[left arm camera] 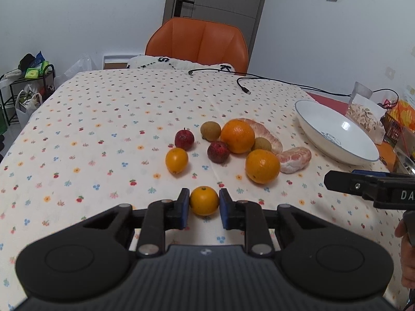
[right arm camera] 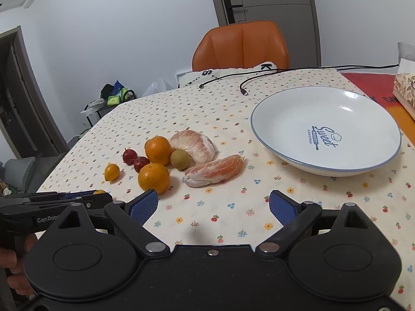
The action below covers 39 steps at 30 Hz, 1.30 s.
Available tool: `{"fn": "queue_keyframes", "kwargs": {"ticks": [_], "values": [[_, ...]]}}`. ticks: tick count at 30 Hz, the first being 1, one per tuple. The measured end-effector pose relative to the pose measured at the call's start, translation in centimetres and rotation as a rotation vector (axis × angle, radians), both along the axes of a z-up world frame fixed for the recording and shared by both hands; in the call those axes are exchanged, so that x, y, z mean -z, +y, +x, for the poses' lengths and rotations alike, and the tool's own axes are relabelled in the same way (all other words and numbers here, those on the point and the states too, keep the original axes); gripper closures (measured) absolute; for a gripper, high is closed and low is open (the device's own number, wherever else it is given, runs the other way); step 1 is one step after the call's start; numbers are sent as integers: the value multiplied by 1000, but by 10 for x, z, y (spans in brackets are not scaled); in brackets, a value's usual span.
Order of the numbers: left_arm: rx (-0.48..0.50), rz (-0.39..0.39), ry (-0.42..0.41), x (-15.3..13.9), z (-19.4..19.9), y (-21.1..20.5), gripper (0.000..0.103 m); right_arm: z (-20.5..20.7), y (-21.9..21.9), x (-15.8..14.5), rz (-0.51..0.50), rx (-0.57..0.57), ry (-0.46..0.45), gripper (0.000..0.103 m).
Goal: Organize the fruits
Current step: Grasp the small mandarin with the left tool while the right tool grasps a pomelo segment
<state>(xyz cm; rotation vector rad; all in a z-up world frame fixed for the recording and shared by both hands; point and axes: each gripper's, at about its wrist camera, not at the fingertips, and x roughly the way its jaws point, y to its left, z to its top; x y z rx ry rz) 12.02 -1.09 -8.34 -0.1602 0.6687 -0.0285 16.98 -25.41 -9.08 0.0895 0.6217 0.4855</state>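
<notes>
Two oranges, two kumquats, two kiwis, one plate.

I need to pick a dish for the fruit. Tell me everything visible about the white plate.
The white plate is round, shallow and glossy, seemingly ceramic, with a thin blue rim and blue "Sweet Bakery" lettering inside. It sits upright and empty on the floral tablecloth, right of the fruit, touching none.
</notes>
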Motion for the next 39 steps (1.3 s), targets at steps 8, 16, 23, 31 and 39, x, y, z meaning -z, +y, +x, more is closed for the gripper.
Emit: {"fn": "queue_keyframes", "kwargs": {"ticks": [8, 16, 23, 31, 39], "values": [[-12, -10, -2, -2, 8, 5, 81, 14, 6, 4, -23, -1, 0, 10], [-32, -22, -2, -3, 9, 14, 80, 29, 16, 7, -49, -12, 10, 13], [-50, -30, -4, -3, 6, 24, 80, 45, 30, 11, -92, -29, 16, 13], [-60, -29, 0, -5, 7, 30, 81, 54, 50, 14, -188, -59, -26, 16], [-54, -21, -7, -9, 2, 26, 80, 51, 52, 15, -195, -79, -40, 37]]}}
